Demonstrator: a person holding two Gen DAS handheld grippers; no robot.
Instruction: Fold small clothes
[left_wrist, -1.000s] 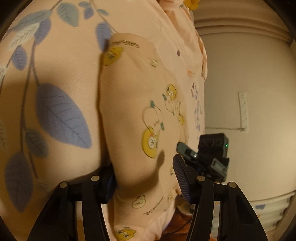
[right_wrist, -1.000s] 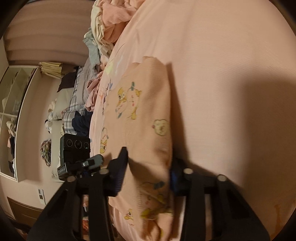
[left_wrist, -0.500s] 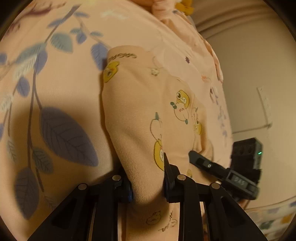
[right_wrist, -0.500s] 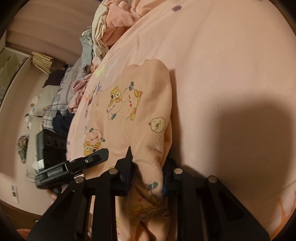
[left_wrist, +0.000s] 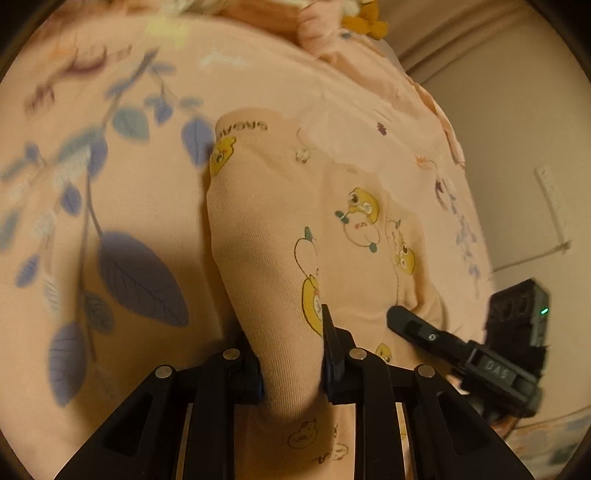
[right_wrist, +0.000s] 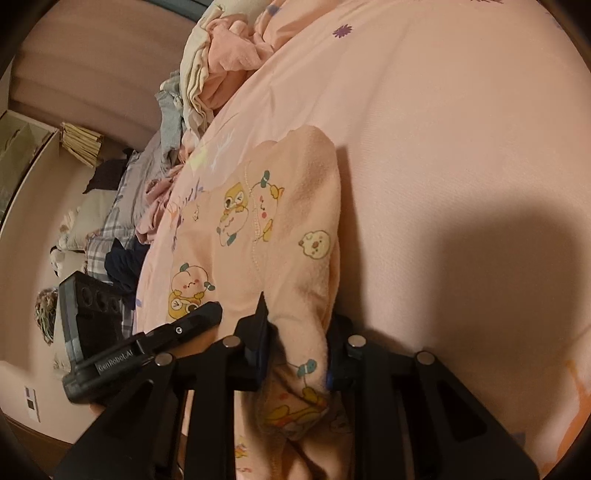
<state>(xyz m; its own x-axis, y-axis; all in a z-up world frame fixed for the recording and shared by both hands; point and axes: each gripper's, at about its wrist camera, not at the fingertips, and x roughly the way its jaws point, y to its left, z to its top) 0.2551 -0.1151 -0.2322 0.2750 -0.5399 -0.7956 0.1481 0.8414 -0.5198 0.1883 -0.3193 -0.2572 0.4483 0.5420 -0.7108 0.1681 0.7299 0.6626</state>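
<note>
Soft matt knit garment (left_wrist: 280, 258) on smooth printed cotton bedsheet (left_wrist: 110, 206); matt black plastic hand-held gripper (left_wrist: 291, 362).

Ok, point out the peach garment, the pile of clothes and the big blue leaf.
peach garment (left_wrist: 266, 236), left wrist view, plain fold
pile of clothes (right_wrist: 221, 55), right wrist view, pink top
big blue leaf (left_wrist: 142, 280), left wrist view, middle

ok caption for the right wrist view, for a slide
Right tongs shut on the peach cartoon-print garment on the pink bedspread, left tongs alongside.

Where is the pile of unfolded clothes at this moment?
In the right wrist view, the pile of clothes lies at the upper left, at the far end of the pink bedsheet, beyond the cartoon-print garment.
</note>
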